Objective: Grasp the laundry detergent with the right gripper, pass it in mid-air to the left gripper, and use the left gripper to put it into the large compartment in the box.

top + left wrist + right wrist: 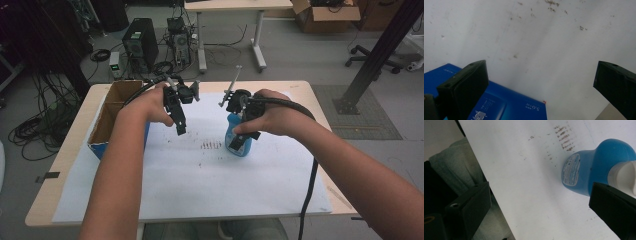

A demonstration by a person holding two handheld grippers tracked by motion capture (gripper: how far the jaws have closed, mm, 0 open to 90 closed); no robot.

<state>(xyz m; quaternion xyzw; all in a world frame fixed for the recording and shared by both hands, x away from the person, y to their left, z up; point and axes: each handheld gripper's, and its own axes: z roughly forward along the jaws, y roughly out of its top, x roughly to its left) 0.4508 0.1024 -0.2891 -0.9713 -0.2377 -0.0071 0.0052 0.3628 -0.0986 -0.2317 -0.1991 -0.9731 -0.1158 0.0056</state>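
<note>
The right gripper has its fingers spread wide with nothing between them; the blue bottle with a white cap stands upright just beside one finger, at about two o'clock in the right gripper view. The left gripper also has its fingers wide apart and empty, hanging above the white paper. At nine o'clock from it sits the open cardboard box with blue sides, near the bench edge.
</note>
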